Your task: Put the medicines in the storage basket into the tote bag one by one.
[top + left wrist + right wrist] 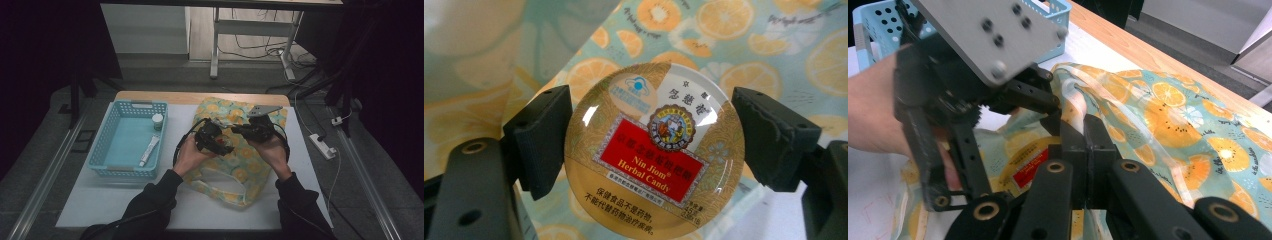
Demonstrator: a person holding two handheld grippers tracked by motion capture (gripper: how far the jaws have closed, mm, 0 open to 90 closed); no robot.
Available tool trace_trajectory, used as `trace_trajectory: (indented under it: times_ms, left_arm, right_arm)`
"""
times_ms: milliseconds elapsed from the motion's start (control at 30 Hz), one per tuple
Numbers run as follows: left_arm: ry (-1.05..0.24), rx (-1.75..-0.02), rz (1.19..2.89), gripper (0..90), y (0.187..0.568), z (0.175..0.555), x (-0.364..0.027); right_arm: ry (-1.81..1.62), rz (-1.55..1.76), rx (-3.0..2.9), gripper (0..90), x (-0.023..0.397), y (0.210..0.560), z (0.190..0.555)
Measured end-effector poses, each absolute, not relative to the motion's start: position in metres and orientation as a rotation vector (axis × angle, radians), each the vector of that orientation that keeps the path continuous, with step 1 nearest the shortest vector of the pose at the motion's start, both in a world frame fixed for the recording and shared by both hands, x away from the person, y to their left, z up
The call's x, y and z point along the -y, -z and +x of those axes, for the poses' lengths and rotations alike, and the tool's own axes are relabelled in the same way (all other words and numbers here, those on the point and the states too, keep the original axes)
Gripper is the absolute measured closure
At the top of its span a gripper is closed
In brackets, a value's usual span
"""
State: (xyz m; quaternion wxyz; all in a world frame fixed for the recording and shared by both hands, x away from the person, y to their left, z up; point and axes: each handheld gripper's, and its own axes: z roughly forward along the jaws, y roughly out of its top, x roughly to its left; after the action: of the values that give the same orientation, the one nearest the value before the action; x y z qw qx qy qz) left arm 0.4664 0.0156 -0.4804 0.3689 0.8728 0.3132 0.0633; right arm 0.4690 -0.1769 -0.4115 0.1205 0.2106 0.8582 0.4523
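Candy tin [655, 152] clamped in left tool [651, 145], above orange-print bag [769, 45].

Round candy tin [654, 155] clamped in left tool [651, 145], orange-print bag [774, 45] behind

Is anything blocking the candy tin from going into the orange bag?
Nothing visible does. The left tongs hold the tin right above the bag, and the right tongs pinch the bag's edge, seemingly to hold it open.
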Motion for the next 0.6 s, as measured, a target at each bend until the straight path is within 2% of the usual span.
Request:
trace_trajectory:
  times_ms: [600]
  left_arm:
    - [-0.208,-0.857,2.204,20.5,0.509,0.486,-0.011]
  right_arm:
    - [-1.276,0.628,-2.531,89.6,0.174,0.423,0.475]
